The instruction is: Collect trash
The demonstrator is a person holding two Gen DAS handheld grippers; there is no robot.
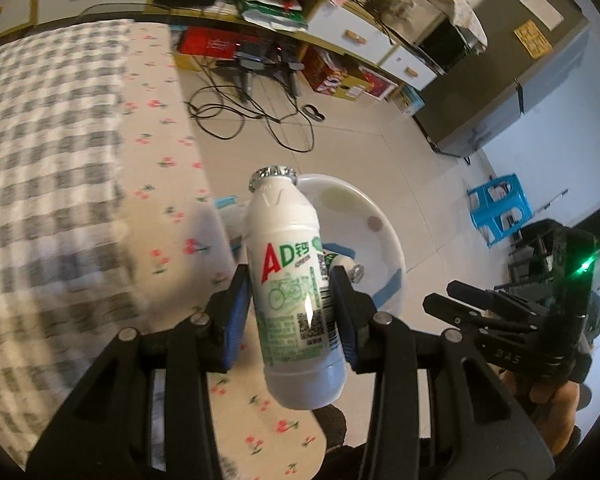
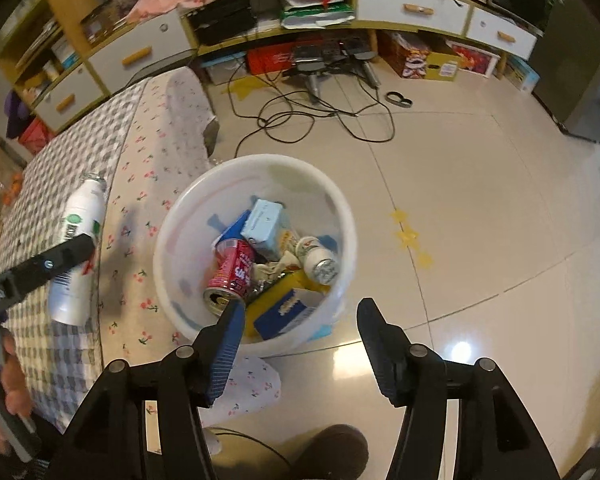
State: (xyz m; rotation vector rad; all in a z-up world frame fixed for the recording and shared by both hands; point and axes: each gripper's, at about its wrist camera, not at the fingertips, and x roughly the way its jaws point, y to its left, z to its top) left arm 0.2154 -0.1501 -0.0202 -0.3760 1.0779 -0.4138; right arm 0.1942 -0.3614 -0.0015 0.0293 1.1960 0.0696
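My left jaws (image 1: 292,312) grip the milk bottle (image 1: 292,280) upright over the bed's edge, the bin (image 2: 256,184) just beyond its neck; my right jaws (image 2: 300,344) hang wide above it.

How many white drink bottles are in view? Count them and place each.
2. One AD bottle is clamped between the left gripper's jaws, beside the bed. A smaller bottle lies inside the white bin, foil end up. More could be buried under the trash.
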